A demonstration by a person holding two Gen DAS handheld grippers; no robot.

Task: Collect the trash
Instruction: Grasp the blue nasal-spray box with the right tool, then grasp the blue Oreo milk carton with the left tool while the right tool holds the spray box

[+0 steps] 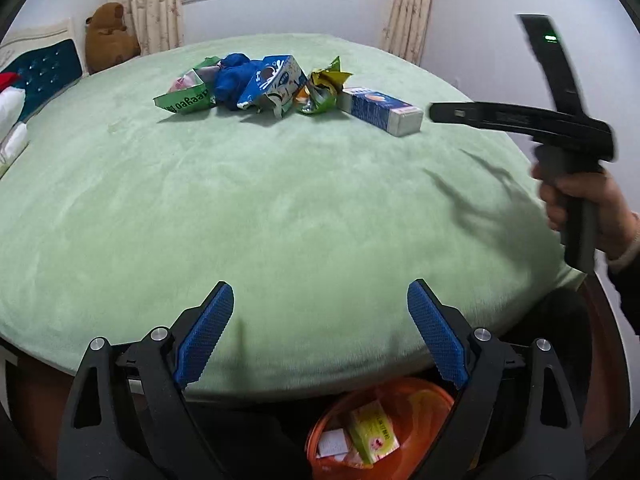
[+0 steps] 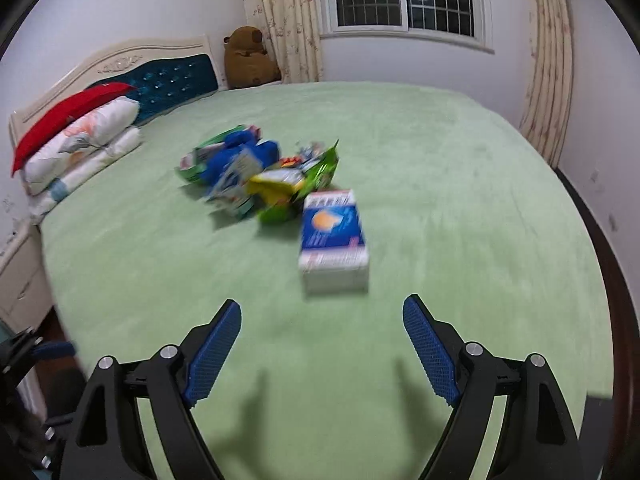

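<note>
A wide bed covered with a pale green plush blanket carries a cluster of litter near its middle: a green torn carton, a crumpled dark blue bag, a blue-and-white printed box, a yellow-green foil wrapper and a blue-and-white rectangular carton. White folded pillows under a red cushion lie by the headboard.

One blue-and-white box, one orange bin, two curtains, one teddy bear

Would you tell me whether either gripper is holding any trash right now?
Neither: the left gripper and right gripper are open and empty above the bed.
</note>
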